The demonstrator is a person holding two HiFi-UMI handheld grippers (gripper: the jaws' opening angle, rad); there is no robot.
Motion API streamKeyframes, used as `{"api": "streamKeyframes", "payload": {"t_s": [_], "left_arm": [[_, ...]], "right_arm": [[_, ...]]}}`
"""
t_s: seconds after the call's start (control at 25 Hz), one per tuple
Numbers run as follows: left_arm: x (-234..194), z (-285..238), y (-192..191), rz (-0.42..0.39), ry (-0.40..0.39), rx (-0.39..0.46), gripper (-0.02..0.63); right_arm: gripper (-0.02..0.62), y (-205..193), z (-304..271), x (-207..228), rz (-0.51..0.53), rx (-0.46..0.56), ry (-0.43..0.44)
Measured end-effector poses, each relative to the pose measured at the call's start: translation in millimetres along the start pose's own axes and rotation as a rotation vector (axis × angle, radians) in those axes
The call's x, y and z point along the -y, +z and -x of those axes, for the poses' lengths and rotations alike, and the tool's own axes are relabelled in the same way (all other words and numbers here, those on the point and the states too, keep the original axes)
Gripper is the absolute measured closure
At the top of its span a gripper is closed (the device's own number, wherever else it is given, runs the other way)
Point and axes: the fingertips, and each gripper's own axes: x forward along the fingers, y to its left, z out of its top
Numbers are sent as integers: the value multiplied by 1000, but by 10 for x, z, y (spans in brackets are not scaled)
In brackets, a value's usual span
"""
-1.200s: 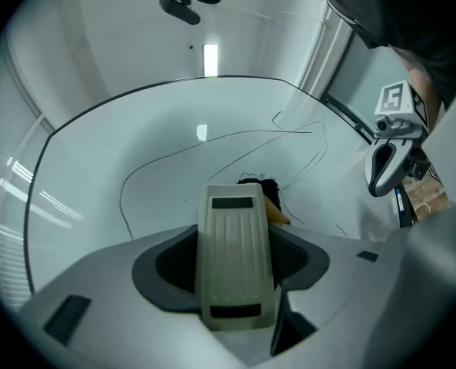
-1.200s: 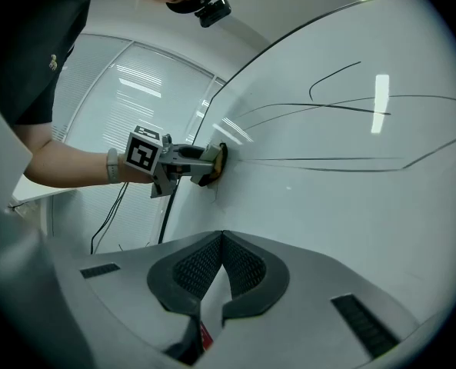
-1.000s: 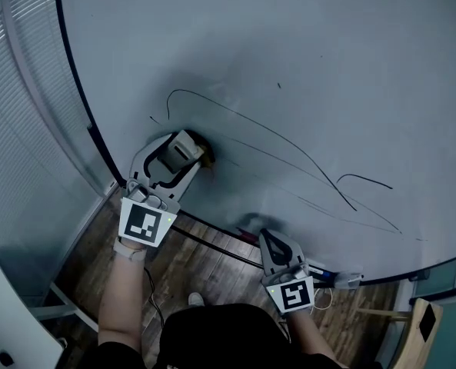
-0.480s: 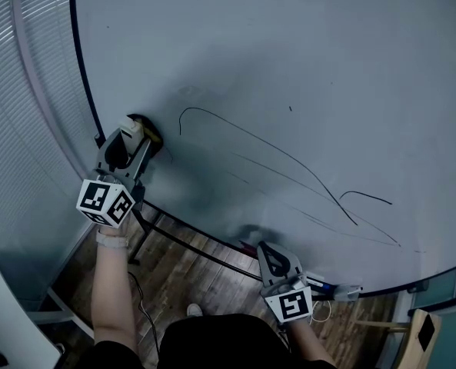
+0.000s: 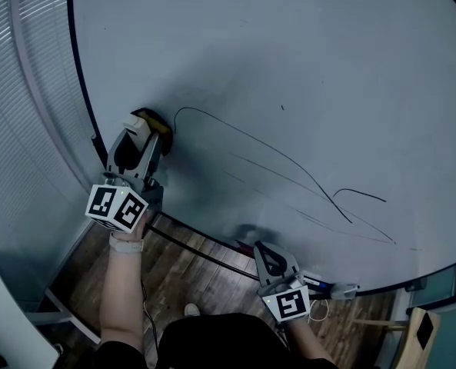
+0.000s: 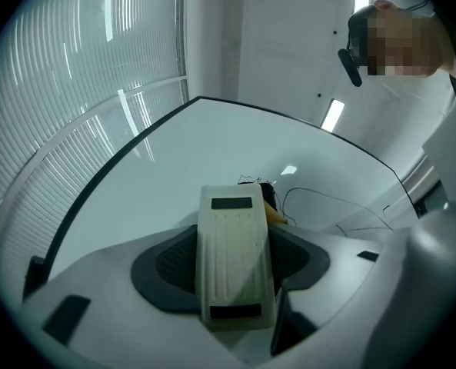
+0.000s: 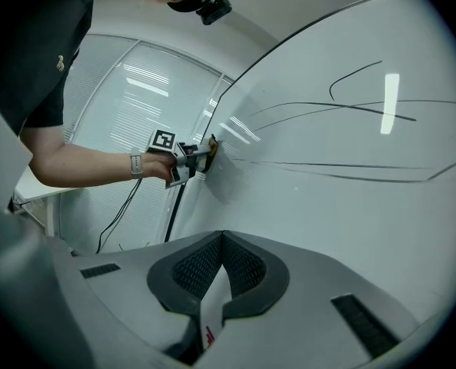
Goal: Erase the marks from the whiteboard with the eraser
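Observation:
The whiteboard [image 5: 289,60] bears a long black curve [image 5: 274,148] with thinner lines and a short hook [image 5: 362,194] at its right end. My left gripper [image 5: 146,134] is shut on a cream eraser [image 5: 145,123], whose pad presses the board just left of where the curve starts. In the left gripper view the eraser [image 6: 234,260] fills the gap between the jaws, with the marks [image 6: 320,202] beyond it. My right gripper [image 5: 264,250] hangs low by the board's bottom edge, shut and empty; its pads [image 7: 243,266] meet, and the lines [image 7: 351,106] run above.
The board's dark frame [image 5: 78,75] runs down the left, beside window blinds [image 5: 20,129]. A marker tray [image 5: 331,289] sits at the bottom edge near my right gripper. Black stand bars [image 5: 204,244] cross above the wooden floor [image 5: 212,283].
My left gripper swept the eraser left along the board toward its frame, then came back slightly toward the curve's start. A small mark left of the curve is gone. My right gripper barely moved.

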Motion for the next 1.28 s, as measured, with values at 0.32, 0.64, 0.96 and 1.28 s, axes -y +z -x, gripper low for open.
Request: {"api": "streamKeyframes", "payload": {"t_s": [0.32,0.64,0.96,1.28], "left_arm": [[529,-226,306,-55,-6,49,341],[1117,-362,504,-159,-69,40,341],[1708,-370,343,-222,-82,42,342],[2284,-308,105,-252,-92,32,342]], "right_arm": [[568,-8,192,89,-13,16,-23],[568,-20,437,184,-25,16,-34],[568,-106,813,428,-22,6,-53],[568,-276,1323,736,-48,-21,-100]]}}
